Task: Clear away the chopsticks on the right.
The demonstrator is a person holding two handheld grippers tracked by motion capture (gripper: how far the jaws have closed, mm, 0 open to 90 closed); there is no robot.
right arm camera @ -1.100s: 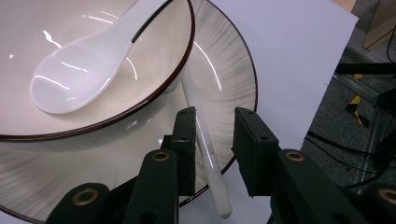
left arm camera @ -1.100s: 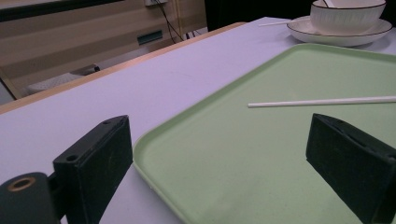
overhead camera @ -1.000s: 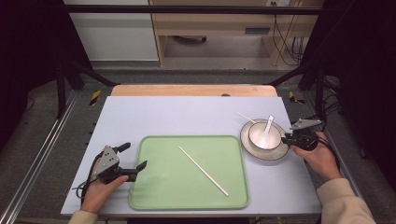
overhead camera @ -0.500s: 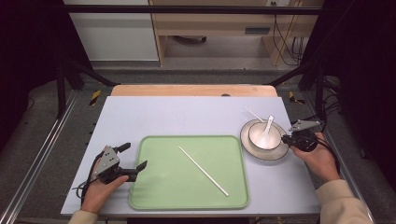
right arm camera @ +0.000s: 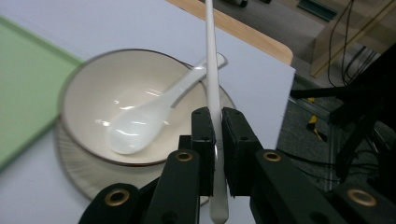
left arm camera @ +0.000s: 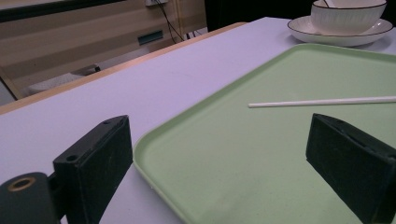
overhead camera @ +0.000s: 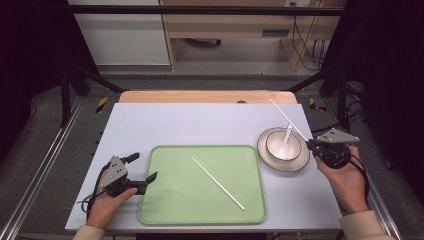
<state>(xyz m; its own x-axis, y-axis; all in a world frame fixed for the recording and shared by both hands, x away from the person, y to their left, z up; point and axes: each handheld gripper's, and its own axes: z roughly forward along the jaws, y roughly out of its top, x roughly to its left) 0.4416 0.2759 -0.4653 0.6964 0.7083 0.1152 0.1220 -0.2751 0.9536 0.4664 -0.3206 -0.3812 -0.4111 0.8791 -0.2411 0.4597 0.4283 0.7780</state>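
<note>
Between the right gripper's [right arm camera: 214, 126] black pads a white chopstick [right arm camera: 211, 70] is pinched, jaws nearly together on it; its shaft runs up and away from the gripper, its blunt end pokes out below the pads toward the camera; jaws have just been closing, chopstick between them; in the high view the right gripper [overhead camera: 314, 146] sits just right of the bowl [overhead camera: 280, 137], and the held chopstick [overhead camera: 287, 119] slants up-left from it over the table [overhead camera: 200, 125]. Just left of and beyond the right gripper's pads: cream bowl [right arm camera: 93, 98] on a ribbed plate [right arm camera: 79, 175], white ceramic spoon [right arm camera: 154, 107] lying in the bowl, handle on the rim near the chopstick; plate [overhead camera: 272, 162] rests on the table, just beside the tray's right edge. Left gripper [overhead camera: 141, 174] jaws wide apart, nothing between them; it rests at the left edge of the green tray [overhead camera: 165, 210]; in the left gripper view the tray corner [left arm camera: 210, 154] lies between its jaws. Ahead of the left gripper a second chopstick [left arm camera: 322, 101] lies flat on the tray, apart from the pads; in the high view that second chopstick [overhead camera: 218, 182] lies diagonally mid-tray.
</note>
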